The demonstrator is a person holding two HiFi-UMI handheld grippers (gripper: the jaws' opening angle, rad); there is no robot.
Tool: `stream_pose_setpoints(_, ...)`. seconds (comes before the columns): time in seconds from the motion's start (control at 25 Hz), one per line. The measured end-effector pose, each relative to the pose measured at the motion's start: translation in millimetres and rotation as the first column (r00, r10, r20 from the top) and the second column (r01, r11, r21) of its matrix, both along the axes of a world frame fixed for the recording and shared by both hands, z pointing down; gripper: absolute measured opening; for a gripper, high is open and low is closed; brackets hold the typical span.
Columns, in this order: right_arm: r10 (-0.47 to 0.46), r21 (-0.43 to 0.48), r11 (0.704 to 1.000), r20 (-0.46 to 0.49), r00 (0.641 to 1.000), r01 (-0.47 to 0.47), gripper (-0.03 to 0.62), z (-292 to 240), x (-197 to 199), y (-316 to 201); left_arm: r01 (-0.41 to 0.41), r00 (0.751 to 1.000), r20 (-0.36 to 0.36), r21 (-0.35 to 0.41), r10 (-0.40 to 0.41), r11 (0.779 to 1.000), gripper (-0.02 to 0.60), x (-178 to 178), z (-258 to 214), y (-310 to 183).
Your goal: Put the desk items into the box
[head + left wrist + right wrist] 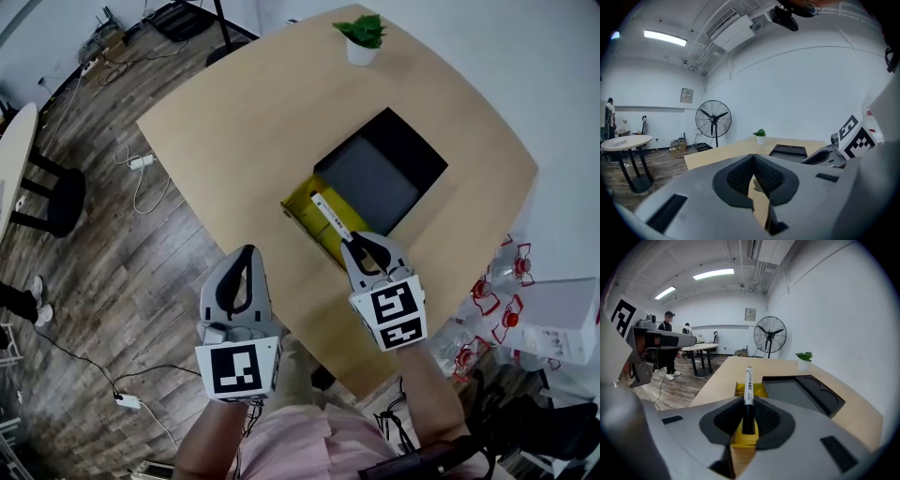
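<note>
My right gripper [356,244] is shut on a white marker with a black cap [330,217], which points forward over a yellow box [302,208] on the wooden desk [244,112]. In the right gripper view the marker [748,387] stands out between the jaws of the right gripper [749,405], with the yellow box [761,390] just beyond. My left gripper [247,255] hangs off the desk's near-left edge. It is shut and holds nothing, as the left gripper view shows: the left gripper [753,160] has its pads pressed together.
A black tray [380,173] lies next to the yellow box, and a potted plant [361,37] stands at the desk's far corner. Cables [141,178] lie on the wood floor. A standing fan [769,336], a round table [701,347] and people [669,333] are farther off.
</note>
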State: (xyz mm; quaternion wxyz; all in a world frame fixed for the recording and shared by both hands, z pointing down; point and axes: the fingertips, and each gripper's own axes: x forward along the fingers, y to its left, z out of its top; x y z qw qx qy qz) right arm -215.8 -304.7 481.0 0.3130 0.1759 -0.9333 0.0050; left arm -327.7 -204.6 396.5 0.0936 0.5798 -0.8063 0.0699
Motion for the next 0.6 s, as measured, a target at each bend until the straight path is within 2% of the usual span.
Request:
stream_pose_setpoints(0.16,0.008,-0.04,0.999,-0.053,0.999,-0.011,0.067,28,-1,-8,-0.004,1.0,-0.021,-0.036,0.003,0.999,0.011,-2,22,-13)
stream_pose_setpoints(0.44,-0.006,-0.111,0.994,-0.11,0.994,-0.006,0.069,50,-3,-15,-0.01,0.999,-0.04,-0.043,0.009,0.999,0.011,-5,35,-36)
stream_pose_setpoints(0.6,-0.01,-0.121,0.993,-0.134,0.991,-0.006,0.069,59,-5,-17,-0.004,0.996,-0.09,-0.056,-0.001,0.998,0.011,-3,45,-45)
